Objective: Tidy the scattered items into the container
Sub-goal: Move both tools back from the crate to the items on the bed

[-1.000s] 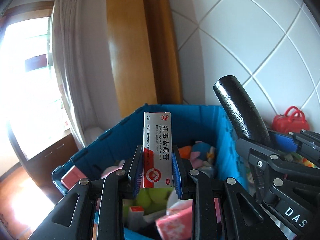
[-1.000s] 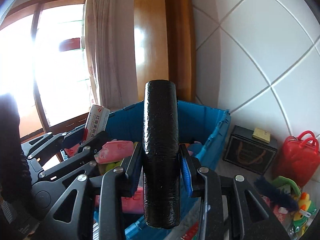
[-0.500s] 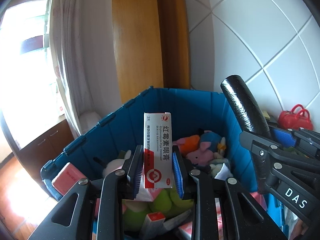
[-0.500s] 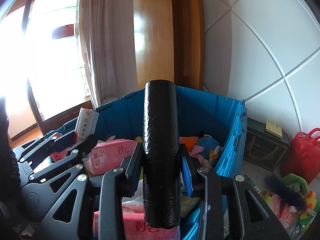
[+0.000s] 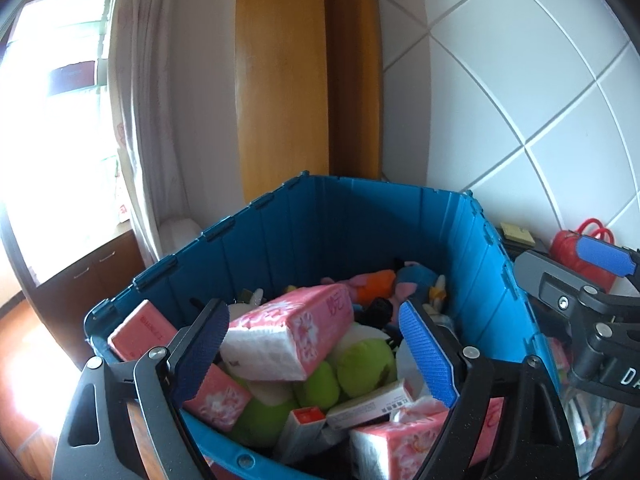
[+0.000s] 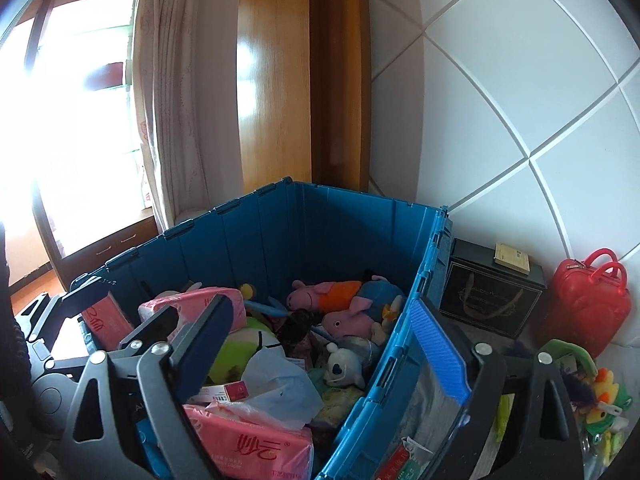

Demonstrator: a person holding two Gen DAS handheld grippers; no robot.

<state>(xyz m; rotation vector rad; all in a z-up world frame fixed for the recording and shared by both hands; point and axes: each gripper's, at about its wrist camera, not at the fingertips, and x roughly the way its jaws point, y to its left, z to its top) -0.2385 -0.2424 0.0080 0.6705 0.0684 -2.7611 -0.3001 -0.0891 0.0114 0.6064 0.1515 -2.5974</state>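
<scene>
Meanwhile, both the left gripper (image 5: 316, 354) and right gripper (image 6: 332, 350) are hovering wide and empty over the well-filled blue crate (image 6: 280, 220), while toys (image 6: 600, 396), seemingly unsorted, are waiting outside.

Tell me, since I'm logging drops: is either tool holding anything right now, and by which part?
Nothing is held. The left tool and right tool are both open and empty above the blue crate.

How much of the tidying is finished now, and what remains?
Much is done: the blue crate holds tissue packs and plush toys. Both the left gripper and right gripper are open and empty. The red bag and toy duck remain outside.
</scene>
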